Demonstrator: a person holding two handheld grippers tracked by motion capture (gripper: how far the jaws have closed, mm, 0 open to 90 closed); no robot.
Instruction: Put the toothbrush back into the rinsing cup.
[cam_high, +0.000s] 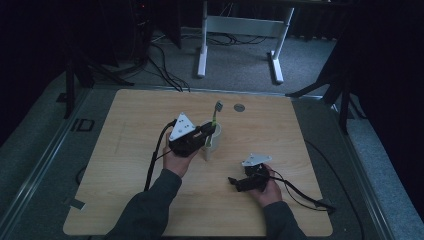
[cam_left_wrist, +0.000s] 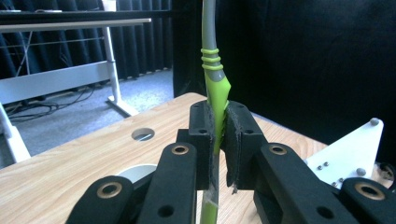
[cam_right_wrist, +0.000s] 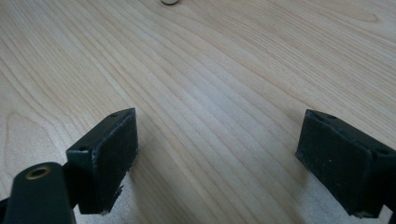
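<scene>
Table: the light wood top under both my tools; a round hole lies beyond my left tool.
Cup: white, upright, just past my left tool's tips; in the left gripper view a sliver of its rim sits low, left of the jaws.
Left gripper: jaws pressed together on the toothbrush handle; in its own view the pads pinch the green part from both sides.
Right gripper: jaws spread wide with nothing between them, low over bare wood, well to the right of my left tool and nearer me.
Toothbrush: green and grey, upright in my left tool's grip, head up, lower end down at the cup.
Progress: I judge the brush is gripped and standing in or over the cup; whether I am setting it in or lifting it out, I cannot tell. What is left is to let go or lift clear.
Hidden: the brush's lower end is behind my left tool; the head runs off the top of the left gripper view; the room is dim.
</scene>
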